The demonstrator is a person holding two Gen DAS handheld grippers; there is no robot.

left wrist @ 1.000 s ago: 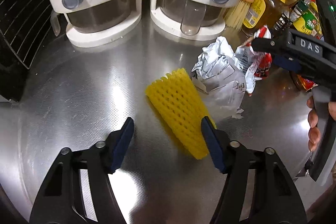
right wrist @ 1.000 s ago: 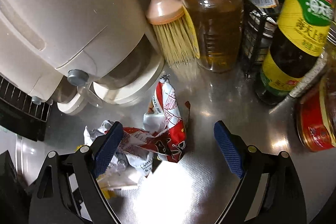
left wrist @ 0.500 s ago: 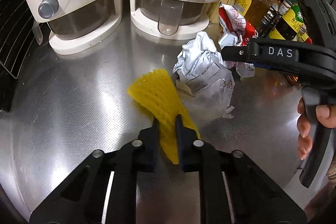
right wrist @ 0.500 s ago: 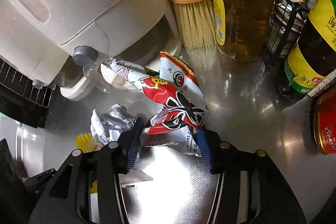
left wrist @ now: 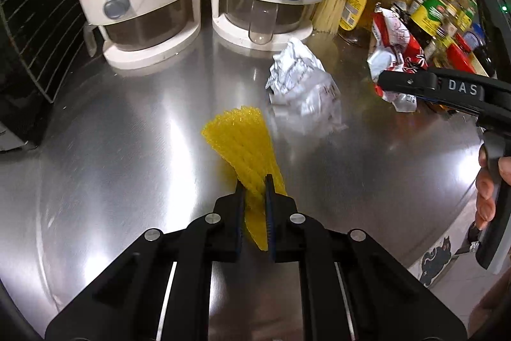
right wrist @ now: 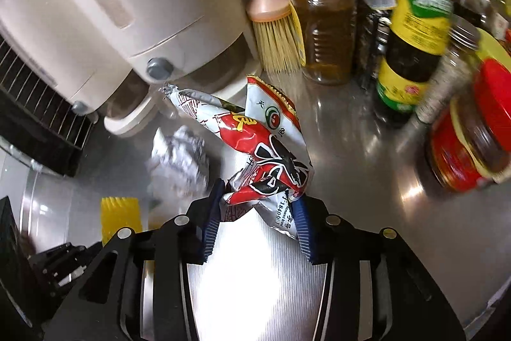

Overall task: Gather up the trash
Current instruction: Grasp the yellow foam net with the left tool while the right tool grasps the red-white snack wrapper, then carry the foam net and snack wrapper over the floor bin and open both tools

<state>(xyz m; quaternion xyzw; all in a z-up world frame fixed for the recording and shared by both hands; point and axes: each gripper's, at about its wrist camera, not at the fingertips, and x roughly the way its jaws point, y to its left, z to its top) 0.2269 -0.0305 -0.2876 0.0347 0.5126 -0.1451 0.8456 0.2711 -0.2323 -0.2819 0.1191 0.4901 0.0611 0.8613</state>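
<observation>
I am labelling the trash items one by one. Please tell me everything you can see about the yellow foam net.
The yellow foam net looks like a soft mesh sleeve, bright yellow, with a ribbed open lattice. It is squeezed narrow at the near end, where the left gripper is shut on it, and fans out wider at the far end. It lies over the steel counter, just in front of the crumpled white wrapper; whether they touch is unclear.

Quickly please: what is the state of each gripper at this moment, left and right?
Left gripper: closed on the yellow foam net.
Right gripper: closed on the red and white snack wrapper.
</observation>
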